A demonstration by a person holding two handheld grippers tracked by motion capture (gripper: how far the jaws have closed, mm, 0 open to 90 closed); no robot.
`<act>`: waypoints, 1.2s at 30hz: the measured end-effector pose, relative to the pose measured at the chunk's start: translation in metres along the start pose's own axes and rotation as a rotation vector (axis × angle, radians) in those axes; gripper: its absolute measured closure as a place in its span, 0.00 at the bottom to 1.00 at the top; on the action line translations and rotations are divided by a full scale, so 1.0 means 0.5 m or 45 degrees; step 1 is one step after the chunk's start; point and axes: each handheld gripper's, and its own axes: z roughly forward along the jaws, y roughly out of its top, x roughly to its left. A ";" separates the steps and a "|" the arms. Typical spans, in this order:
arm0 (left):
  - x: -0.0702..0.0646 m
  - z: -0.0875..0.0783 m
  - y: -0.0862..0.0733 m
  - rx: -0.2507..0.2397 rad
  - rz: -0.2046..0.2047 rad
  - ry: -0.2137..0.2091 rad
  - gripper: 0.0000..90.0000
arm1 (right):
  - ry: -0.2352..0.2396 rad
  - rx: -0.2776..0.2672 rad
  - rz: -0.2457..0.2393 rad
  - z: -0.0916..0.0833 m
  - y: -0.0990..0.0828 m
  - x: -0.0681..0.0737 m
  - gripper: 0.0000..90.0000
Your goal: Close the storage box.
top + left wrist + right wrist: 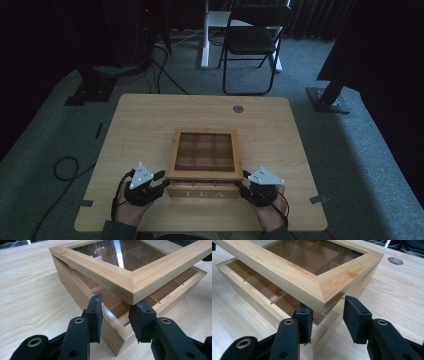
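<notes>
— Bamboo tea box [202,190], near-centre of the light wooden table [145,120]: which way does it face?

— Its front, lettered "TEA", faces the near edge where the person sits. The box looks roughly square, so no clear long axis. The glass-paned lid [204,152] is tilted up at the near side, hinged along the far side, showing the divided compartments underneath.

— And the grippers?

— The left gripper [115,315] sits at the lid's near left corner, the right gripper [327,318] at its near right corner. Each has its jaws spread apart, the raised corner just above the gap; whether the corner rests on a jaw I cannot tell.

— Anything beyond?

— A black folding chair [250,40] stands past the table's far edge.
</notes>
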 end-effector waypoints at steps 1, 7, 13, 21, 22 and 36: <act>0.000 0.000 -0.002 0.003 0.002 0.000 0.70 | -0.002 0.004 -0.002 0.000 -0.002 0.001 0.66; -0.002 0.004 -0.012 0.023 -0.003 0.002 0.70 | 0.001 0.022 0.004 -0.001 -0.013 0.002 0.64; -0.004 0.008 -0.020 0.036 -0.006 0.004 0.70 | -0.004 0.036 -0.001 -0.001 -0.021 0.005 0.64; -0.007 0.011 -0.028 0.053 -0.017 -0.002 0.70 | 0.008 0.047 0.002 -0.004 -0.031 0.006 0.64; -0.007 0.011 -0.029 0.056 -0.016 -0.004 0.70 | 0.008 0.049 0.005 -0.004 -0.032 0.006 0.64; -0.018 0.017 -0.038 0.078 -0.015 -0.020 0.70 | 0.022 0.058 0.004 -0.010 -0.047 0.009 0.63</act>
